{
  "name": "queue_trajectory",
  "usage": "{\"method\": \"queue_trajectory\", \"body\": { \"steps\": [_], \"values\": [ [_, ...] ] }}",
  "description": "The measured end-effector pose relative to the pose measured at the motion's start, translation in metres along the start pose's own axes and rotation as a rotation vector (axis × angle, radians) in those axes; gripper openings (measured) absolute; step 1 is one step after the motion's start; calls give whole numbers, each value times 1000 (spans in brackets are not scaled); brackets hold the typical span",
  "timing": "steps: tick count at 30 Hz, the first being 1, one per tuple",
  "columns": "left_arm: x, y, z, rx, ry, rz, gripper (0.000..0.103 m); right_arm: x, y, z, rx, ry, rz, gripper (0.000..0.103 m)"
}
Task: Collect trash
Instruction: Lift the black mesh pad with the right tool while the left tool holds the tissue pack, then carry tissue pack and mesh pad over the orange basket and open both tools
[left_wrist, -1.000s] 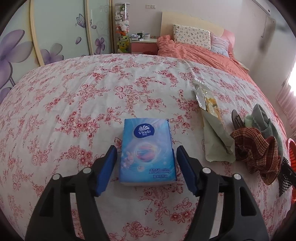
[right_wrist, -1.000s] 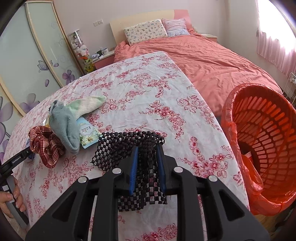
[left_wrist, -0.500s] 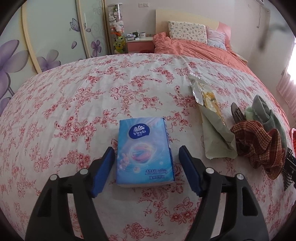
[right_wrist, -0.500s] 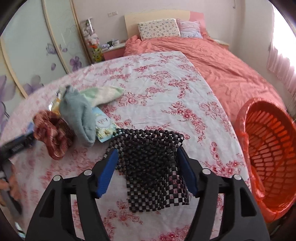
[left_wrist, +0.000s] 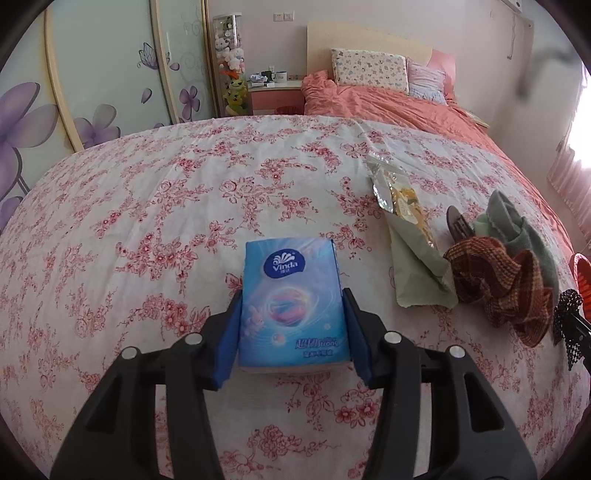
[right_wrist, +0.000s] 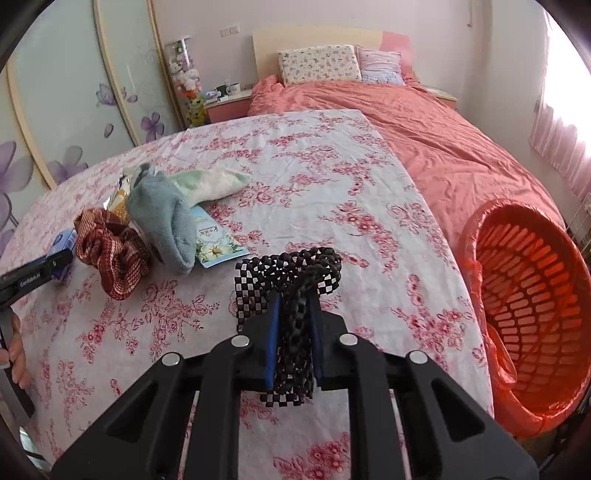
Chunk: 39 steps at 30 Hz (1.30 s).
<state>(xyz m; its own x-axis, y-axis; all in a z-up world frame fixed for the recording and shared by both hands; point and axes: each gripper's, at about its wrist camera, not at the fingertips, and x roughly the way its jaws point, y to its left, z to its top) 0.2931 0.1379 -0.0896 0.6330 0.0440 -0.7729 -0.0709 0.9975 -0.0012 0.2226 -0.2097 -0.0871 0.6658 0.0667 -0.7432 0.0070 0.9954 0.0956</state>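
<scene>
A blue Vinda tissue pack (left_wrist: 288, 280) lies on the floral tablecloth (left_wrist: 166, 192). My left gripper (left_wrist: 293, 314) straddles its near half, jaws closing, with both blue pads against the pack's sides. In the right wrist view, my right gripper (right_wrist: 294, 301) is closing on a black checkered mesh piece (right_wrist: 288, 266), which is bunched and pinched between the pads. An orange basket (right_wrist: 476, 236) lined with an orange bag stands just past the table's right edge. A silver and yellow snack wrapper (left_wrist: 402, 199) and a pale green packet (left_wrist: 417, 273) lie right of the tissue pack.
A plaid scrunchie (right_wrist: 110, 254), a grey-green sock (right_wrist: 166, 218), a pale sock (right_wrist: 214, 184) and a flower-printed packet (right_wrist: 214, 243) cluster in the middle of the table. A hand (right_wrist: 14, 347) shows at the left edge. A coral bed (right_wrist: 424, 129) lies beyond.
The left jaws have narrowed from wide apart onto the tissue pack's sides. The right jaws let go of the mesh, spread wide, then squeezed it into a bunch.
</scene>
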Motion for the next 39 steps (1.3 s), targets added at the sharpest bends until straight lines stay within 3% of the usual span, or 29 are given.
{"method": "queue_trajectory", "body": {
  "steps": [9,21,33,39],
  "values": [
    [-45,-16,8,20,-69,-33,50,-42,-15,11,53,-110,2,14],
    [-113,-68,10,66,-147,-159,50,-108,-38,10,86,-287,-49,14],
    [-152,-158,-2,190,-174,-310,50,-144,-86,-4,179,-375,-112,14],
    [-162,-222,-9,251,-164,-442,50,-150,-120,-11,242,-399,-159,14]
  ]
}}
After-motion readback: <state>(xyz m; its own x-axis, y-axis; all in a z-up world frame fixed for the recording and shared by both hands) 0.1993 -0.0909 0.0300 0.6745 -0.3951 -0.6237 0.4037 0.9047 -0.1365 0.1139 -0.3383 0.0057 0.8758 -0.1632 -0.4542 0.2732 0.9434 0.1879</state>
